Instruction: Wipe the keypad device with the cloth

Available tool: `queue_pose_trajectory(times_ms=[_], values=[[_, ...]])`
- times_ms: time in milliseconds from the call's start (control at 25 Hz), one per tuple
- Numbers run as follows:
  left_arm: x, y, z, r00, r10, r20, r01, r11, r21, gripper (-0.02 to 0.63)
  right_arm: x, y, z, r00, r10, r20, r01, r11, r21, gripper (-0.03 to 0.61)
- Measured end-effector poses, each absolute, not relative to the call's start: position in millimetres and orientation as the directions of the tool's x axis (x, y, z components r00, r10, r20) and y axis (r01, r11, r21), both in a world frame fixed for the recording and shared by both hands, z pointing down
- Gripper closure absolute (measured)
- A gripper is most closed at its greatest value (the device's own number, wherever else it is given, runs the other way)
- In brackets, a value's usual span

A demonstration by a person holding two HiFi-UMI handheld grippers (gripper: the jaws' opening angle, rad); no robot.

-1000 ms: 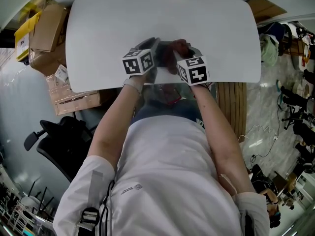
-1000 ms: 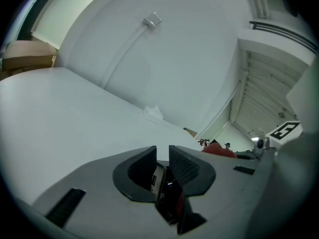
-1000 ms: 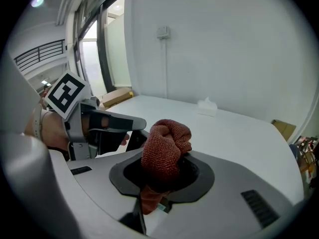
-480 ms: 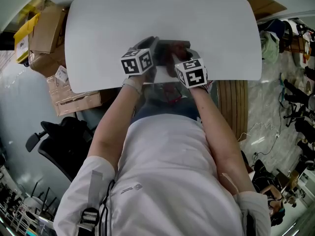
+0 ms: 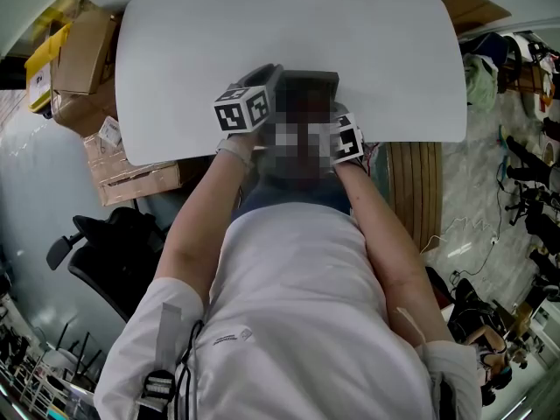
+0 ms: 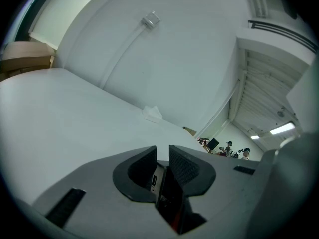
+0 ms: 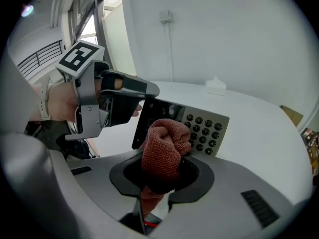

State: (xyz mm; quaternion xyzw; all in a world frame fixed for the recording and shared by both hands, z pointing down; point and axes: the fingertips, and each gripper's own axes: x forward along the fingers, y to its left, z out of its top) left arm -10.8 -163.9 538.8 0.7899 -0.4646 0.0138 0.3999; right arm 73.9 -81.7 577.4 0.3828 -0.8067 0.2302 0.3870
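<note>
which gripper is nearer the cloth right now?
Right. The right gripper is clamped on the cloth; the left gripper grips the keypad edge, apart from the cloth.

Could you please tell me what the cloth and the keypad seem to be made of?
Cloth: likely terry or microfibre; rust-red, matte, nubby pile bunched in soft folds. Keypad: probably plastic, perhaps painted metal; flat pale matte face, dark round buttons, glossy black panel beside them.
</note>
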Motion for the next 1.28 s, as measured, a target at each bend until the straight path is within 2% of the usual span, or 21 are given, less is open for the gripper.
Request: queue_pose_trajectory(times_ms=[320,720,1080,1280], values=[[-9,-164,539,0.566,-0.724,0.393,-0.748,-0.250,0.615,0.531,82,-62,601,-0.395,-0.377,0.838,-0.790,0.605,-0.100,0.480],[-13,-164,540,0.567,-0.723,0.395,-0.740,-0.235,0.630,0.528,108,-53,625,-0.394,-0.356,0.847,-0.847,0.499,-0.184,0.479],[-12,-158,540,0.574,-0.720,0.390,-0.724,-0.225,0.652,0.528,111,-81,576,-0.425,-0.450,0.786,-0.853,0.490,-0.180,0.479],[-12,-158,539,0.575,-0.722,0.385,-0.719,-0.222,0.659,0.529,85,-112,527,-0.475,-0.514,0.715,-0.830,0.530,-0.171,0.479]])
